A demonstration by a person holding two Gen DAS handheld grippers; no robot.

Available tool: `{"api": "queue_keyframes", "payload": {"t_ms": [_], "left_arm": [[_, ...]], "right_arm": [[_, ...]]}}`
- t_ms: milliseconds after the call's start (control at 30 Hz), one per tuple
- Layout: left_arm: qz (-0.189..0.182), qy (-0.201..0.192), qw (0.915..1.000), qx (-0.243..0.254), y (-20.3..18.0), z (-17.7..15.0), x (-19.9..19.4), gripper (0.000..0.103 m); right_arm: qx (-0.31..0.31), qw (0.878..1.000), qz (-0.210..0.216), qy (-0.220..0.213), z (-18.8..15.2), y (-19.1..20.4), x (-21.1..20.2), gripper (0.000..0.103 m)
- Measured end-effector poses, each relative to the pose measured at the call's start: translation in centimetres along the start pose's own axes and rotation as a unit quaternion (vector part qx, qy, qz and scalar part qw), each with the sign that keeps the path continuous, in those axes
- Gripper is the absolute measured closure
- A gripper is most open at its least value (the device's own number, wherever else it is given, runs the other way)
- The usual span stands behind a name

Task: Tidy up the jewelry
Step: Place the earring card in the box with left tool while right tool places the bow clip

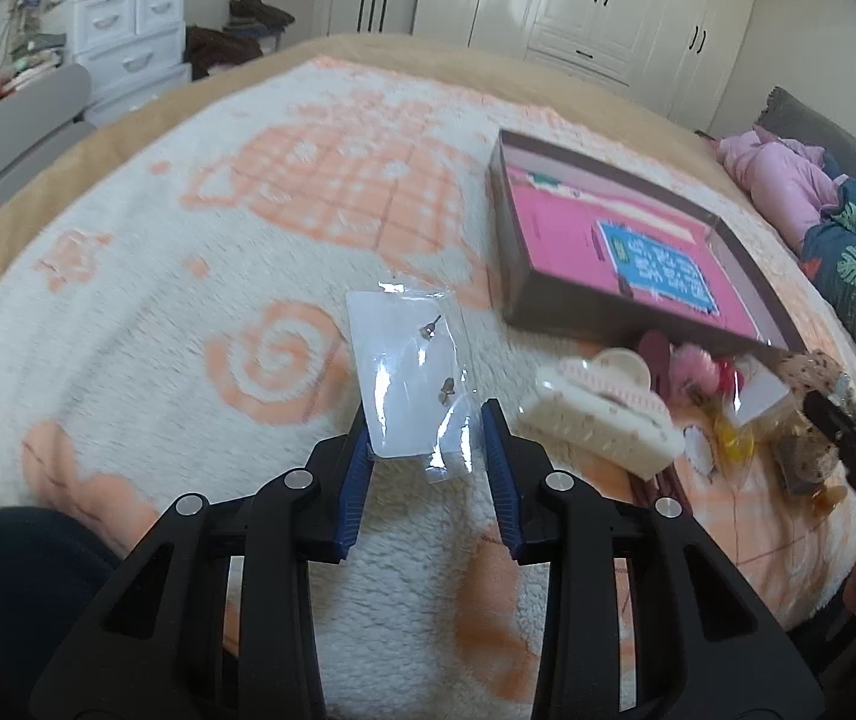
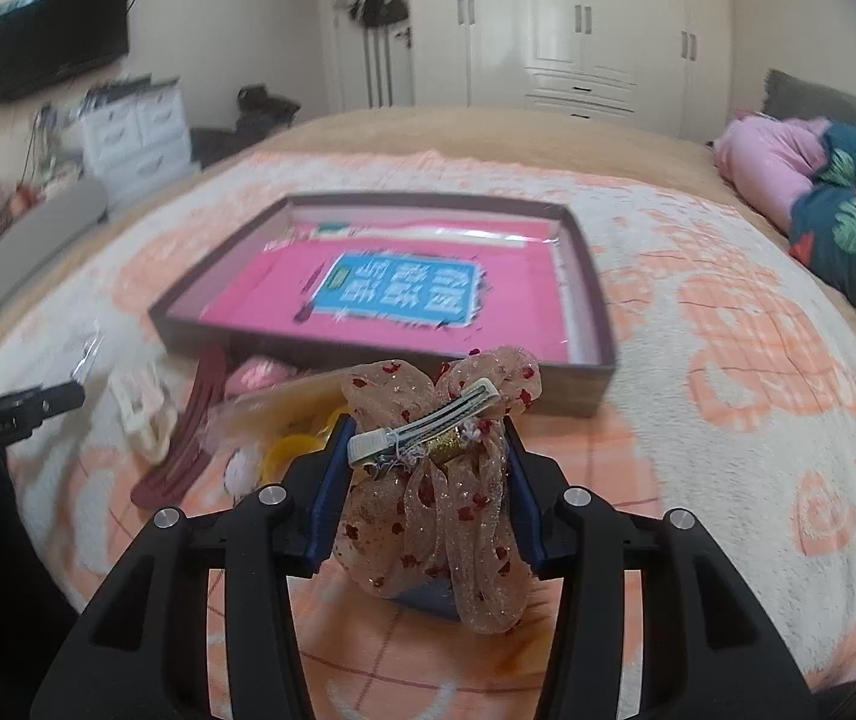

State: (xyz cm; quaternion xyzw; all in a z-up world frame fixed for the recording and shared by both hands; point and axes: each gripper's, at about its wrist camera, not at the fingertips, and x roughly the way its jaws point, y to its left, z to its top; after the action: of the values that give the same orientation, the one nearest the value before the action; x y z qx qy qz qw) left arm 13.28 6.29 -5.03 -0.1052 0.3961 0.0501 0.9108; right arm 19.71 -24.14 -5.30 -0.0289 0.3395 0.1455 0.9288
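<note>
1. Right now the left gripper (image 1: 428, 429) is closed on a clear little bag (image 1: 410, 384), with the blue pads pressing the bag's bottom end on both sides.
2. Inside the bag sit two small earrings (image 1: 436, 360), one higher and one lower.
3. The right gripper (image 2: 428, 468) is squeezing a see-through bow hair clip (image 2: 439, 480) with red dots; its silver clip bar lies on top.
4. A flat brown box (image 2: 598, 324) lies open on the fluffy white and orange blanket (image 1: 188, 300).
5. Inside the box there is a pink sheet (image 2: 368, 300) with a blue label in the middle, and no jewelry shows in it.
6. Just in front of the box is a small pile: a cream claw clip (image 1: 601, 420), a dark red comb (image 2: 188, 438) and a clear packet with yellow things (image 2: 296, 420).
7. The bag hangs to the left of the pile and the box.
</note>
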Motion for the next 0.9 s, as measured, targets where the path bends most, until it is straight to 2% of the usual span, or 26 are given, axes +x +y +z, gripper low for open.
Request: {"api": "queue_keyframes", "payload": {"t_ms": [200,433,733,900], "left_arm": [[-0.007,-0.02,0.9996,0.017,-1.3,1.7,-0.6,0.076],[-0.024,-0.036,0.9984,0.037,-4.0,3.7,0.2,0.076],[-0.039,-0.038,0.9971,0.052,-7.1,5.8,2.6,0.076],[-0.042,-0.035,0.9969,0.057,-8.3,6.8,4.1,0.076]], "right_arm": [[0.049,0.998,-0.013,-0.026,1.1,-3.4,-1.5,0.059],[0.078,0.996,-0.029,-0.035,1.7,-5.6,-1.7,0.058],[0.074,0.996,-0.034,-0.041,2.7,-6.3,-1.2,0.058],[0.069,0.997,-0.023,-0.038,3.7,-6.3,-0.4,0.058]]}}
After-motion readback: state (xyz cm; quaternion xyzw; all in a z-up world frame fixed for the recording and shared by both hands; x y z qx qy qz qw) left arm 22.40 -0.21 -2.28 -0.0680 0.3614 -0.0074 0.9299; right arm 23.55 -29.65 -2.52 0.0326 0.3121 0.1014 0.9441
